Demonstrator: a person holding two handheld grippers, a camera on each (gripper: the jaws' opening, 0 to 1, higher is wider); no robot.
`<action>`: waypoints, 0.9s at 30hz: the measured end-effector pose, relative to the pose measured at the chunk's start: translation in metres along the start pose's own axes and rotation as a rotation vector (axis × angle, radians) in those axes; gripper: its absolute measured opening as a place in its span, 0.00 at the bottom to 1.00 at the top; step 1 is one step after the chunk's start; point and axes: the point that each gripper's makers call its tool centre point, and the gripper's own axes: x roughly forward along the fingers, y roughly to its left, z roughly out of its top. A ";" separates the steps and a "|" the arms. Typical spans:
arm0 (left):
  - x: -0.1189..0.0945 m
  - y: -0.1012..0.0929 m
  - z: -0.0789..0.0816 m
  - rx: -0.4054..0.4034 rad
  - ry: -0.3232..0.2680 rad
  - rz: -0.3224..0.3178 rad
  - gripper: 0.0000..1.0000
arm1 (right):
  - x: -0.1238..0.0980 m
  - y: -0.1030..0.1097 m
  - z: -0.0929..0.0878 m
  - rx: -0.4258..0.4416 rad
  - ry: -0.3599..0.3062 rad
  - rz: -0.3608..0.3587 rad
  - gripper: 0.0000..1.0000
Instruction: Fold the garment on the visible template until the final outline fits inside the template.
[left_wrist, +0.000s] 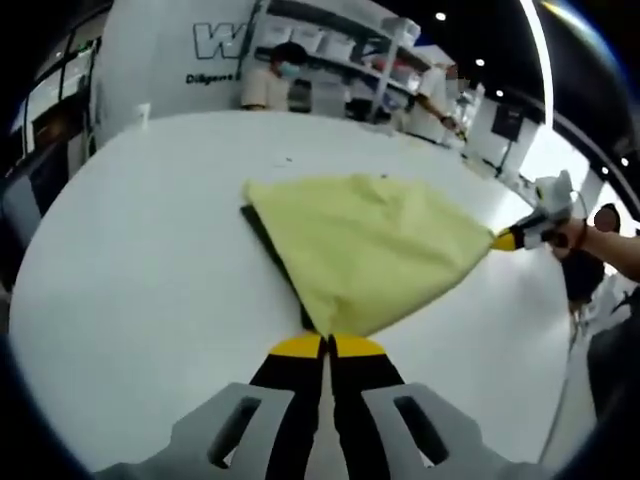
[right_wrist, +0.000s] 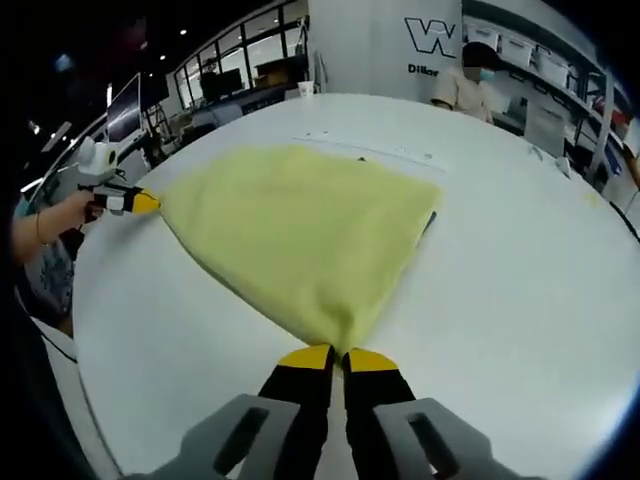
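A pale yellow garment (left_wrist: 370, 245) is stretched above a round white table (left_wrist: 140, 270), held at two corners. My left gripper (left_wrist: 328, 345) is shut on the near corner in the left gripper view, and my right gripper (left_wrist: 505, 240) pinches the far right corner there. In the right gripper view my right gripper (right_wrist: 338, 358) is shut on the garment (right_wrist: 300, 225), and my left gripper (right_wrist: 145, 203) grips the far left corner. A dark template (left_wrist: 268, 245) peeks out under the cloth's left edge, and its corner (right_wrist: 430, 222) shows at the right of the cloth.
A person in a mask (left_wrist: 270, 80) stands behind the table by a white wall with lettering. Shelves with boxes (left_wrist: 340, 50) line the back. A hand (right_wrist: 55, 215) holds the other gripper. A paper cup (right_wrist: 306, 89) sits at the far table edge.
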 end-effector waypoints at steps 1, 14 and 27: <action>0.000 0.000 -0.001 0.006 0.005 -0.002 0.00 | -0.003 0.000 0.001 0.001 0.000 0.001 0.00; -0.016 -0.014 -0.018 0.046 0.031 0.001 0.00 | -0.018 0.013 -0.019 -0.008 0.012 0.014 0.00; -0.031 -0.028 -0.042 0.046 0.040 -0.006 0.00 | -0.032 0.024 -0.038 -0.003 0.017 0.028 0.00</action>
